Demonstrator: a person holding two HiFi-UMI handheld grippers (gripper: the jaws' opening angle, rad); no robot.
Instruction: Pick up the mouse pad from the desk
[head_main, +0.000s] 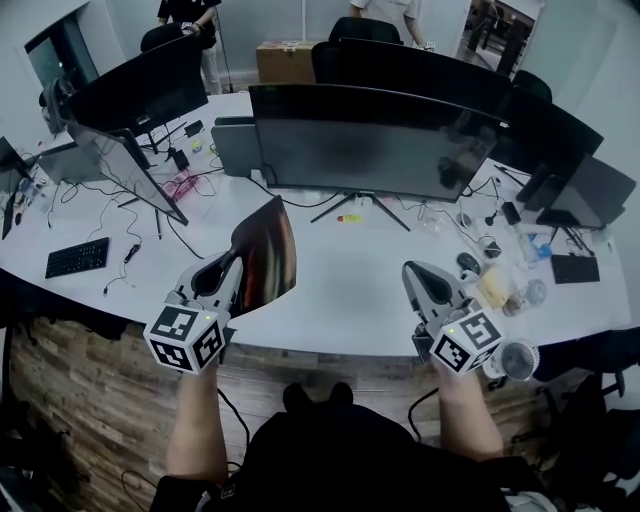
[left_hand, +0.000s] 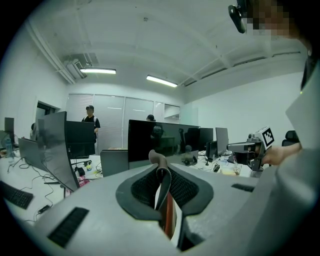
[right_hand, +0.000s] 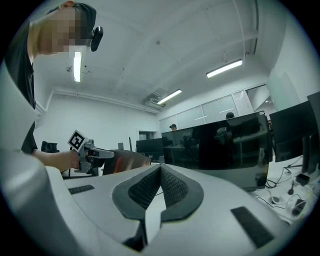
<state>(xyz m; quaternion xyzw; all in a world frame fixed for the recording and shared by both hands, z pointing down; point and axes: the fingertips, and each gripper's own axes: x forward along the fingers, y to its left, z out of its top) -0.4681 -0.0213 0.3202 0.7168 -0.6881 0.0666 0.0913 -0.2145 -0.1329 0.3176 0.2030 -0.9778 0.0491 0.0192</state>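
The mouse pad (head_main: 268, 252) is a dark, glossy sheet with a reddish sheen, held up on edge above the white desk (head_main: 340, 290). My left gripper (head_main: 232, 264) is shut on its near edge. In the left gripper view the pad's thin edge (left_hand: 163, 187) runs between the pads, bent over at the tips. My right gripper (head_main: 421, 272) hovers over the desk's front right, shut, with nothing between its fingers. In the right gripper view its jaws (right_hand: 160, 169) meet at the tip, and the lifted mouse pad (right_hand: 128, 161) shows at the left.
A wide curved monitor (head_main: 375, 140) stands behind both grippers, with more monitors (head_main: 135, 95) to the left and right. A black keyboard (head_main: 77, 257) lies far left. A mouse (head_main: 468, 264), cups (head_main: 518, 358) and cables clutter the right. People stand at the back.
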